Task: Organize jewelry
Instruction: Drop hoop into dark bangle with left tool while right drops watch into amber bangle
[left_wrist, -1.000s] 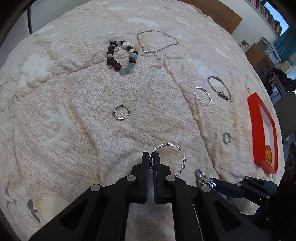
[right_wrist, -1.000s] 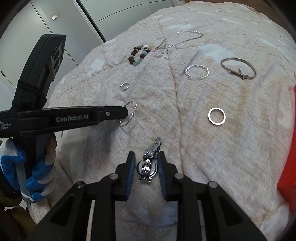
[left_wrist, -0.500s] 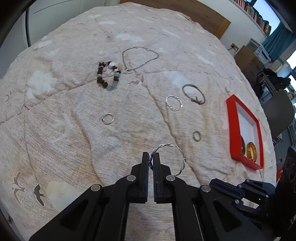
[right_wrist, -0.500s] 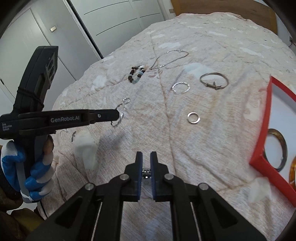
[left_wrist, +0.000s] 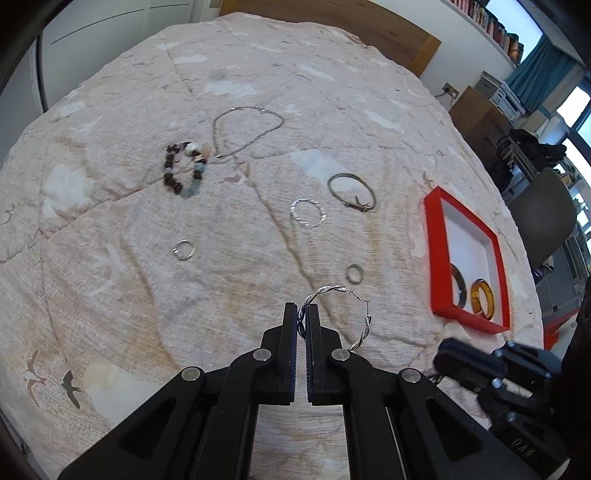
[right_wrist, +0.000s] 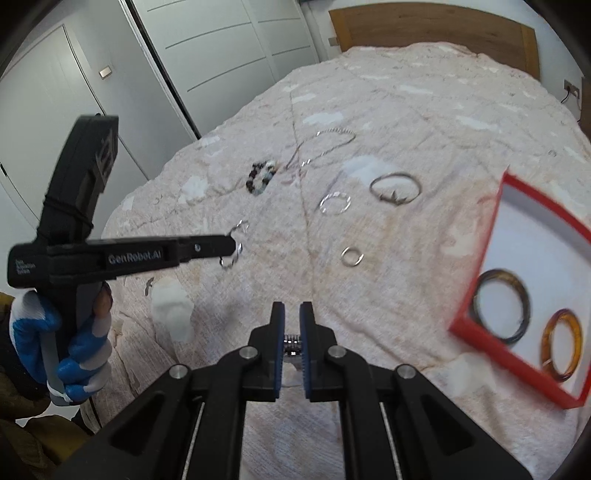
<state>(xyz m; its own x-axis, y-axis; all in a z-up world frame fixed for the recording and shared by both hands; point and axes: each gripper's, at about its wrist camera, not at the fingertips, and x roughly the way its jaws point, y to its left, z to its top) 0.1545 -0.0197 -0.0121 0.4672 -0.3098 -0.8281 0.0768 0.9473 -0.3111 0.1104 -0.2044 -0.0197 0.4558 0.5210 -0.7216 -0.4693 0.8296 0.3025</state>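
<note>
Left tool (left_wrist: 303, 314) remains clamped on the twisted silver hoop (left_wrist: 345, 314), held above the bed (left_wrist: 110, 258). Right tool (right_wrist: 291, 325) grips the metal watch (right_wrist: 292, 341), which lay on the bedspread a second ago. Both tools now sit higher than before. The red tray (right_wrist: 476, 332) has come further into view, holding two bangles (right_wrist: 502, 306).

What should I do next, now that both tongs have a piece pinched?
Probably carry the right tongs, shut on the watch, rightward over the red tray and release there. The tray, already holding two bangles, lies close to their right. The left tongs can follow with the twisted hoop.
</note>
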